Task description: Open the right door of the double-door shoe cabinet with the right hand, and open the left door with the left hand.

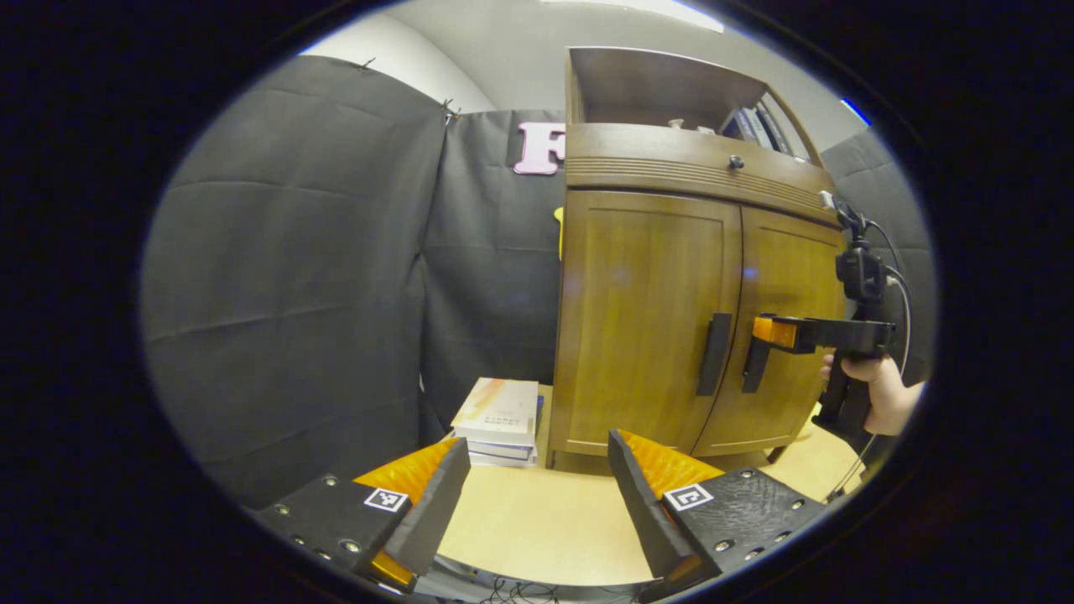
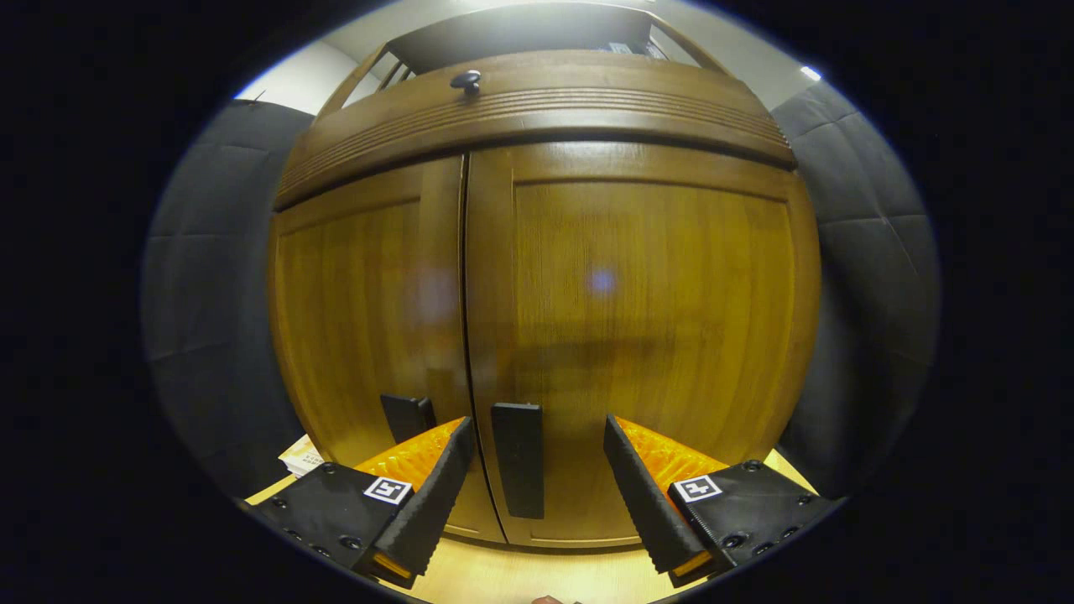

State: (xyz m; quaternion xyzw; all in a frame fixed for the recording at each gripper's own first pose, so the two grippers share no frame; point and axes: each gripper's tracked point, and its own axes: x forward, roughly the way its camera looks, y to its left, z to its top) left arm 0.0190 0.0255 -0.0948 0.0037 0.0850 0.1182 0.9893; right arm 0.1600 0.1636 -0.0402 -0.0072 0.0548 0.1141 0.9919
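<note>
The wooden shoe cabinet has both doors closed, the left door (image 1: 642, 319) and the right door (image 1: 784, 335). Two dark vertical handles flank the centre seam: the left handle (image 1: 715, 352) and the right handle (image 1: 755, 369). My left gripper (image 1: 537, 438) hangs open over the table, well short of the cabinet. A hand (image 1: 881, 394) holds my right gripper (image 1: 768, 331) with its tips at the right handle. In the right gripper view, my right gripper (image 2: 537, 422) is open and straddles the right handle (image 2: 518, 457) without pressing it. The left handle (image 2: 407, 415) lies just beyond its left finger.
A stack of books (image 1: 499, 419) lies on the light wooden table (image 1: 537, 528), left of the cabinet. Above the doors is a drawer with a small knob (image 1: 736, 161), and above that an open shelf (image 1: 671, 92) with books. Black cloth walls enclose the booth.
</note>
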